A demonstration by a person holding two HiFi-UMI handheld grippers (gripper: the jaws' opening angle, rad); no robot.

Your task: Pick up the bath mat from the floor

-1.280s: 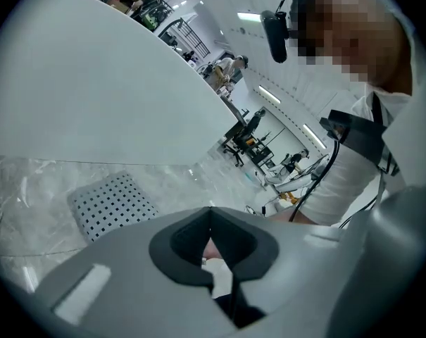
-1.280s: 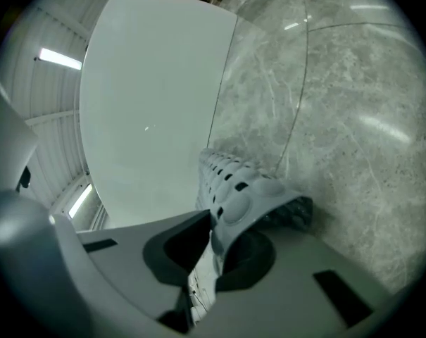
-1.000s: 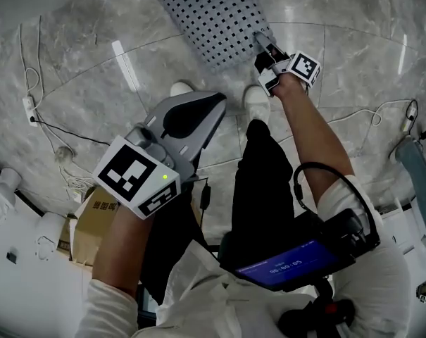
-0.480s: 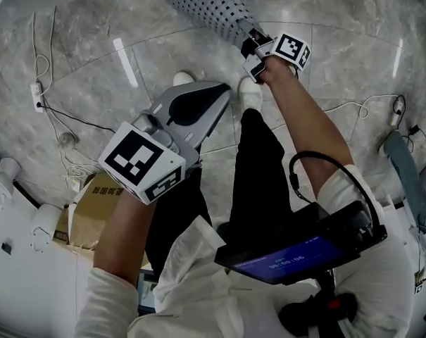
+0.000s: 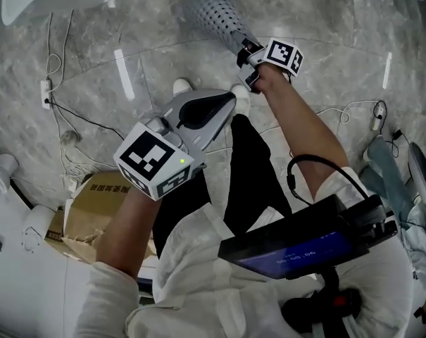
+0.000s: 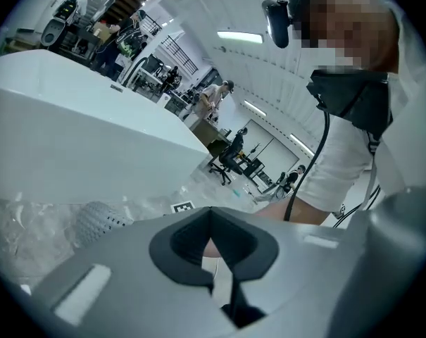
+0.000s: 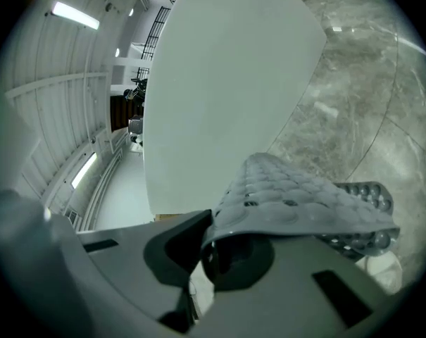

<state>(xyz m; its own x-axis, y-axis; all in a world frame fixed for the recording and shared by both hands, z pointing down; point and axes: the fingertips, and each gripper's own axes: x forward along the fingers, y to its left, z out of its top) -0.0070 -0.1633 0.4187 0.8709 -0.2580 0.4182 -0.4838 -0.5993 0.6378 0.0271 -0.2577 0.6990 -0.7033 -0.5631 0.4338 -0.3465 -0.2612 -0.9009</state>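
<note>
Marble floor (image 5: 339, 41) | grey perforated bath mat (image 5: 214, 13) curled | right gripper (image 5: 243, 48) clamps it | left gripper (image 5: 227, 101) closed

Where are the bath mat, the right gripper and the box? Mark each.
bath mat (image 5: 213, 13), head view, perforated middle.
right gripper (image 5: 243, 50), head view, between its fingertips.
box (image 5: 93, 211), head view, top flap.

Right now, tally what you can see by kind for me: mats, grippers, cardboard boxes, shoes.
Bath mat: 1
Grippers: 2 (left gripper, right gripper)
Cardboard box: 1
White shoes: 2
Total: 6
</note>
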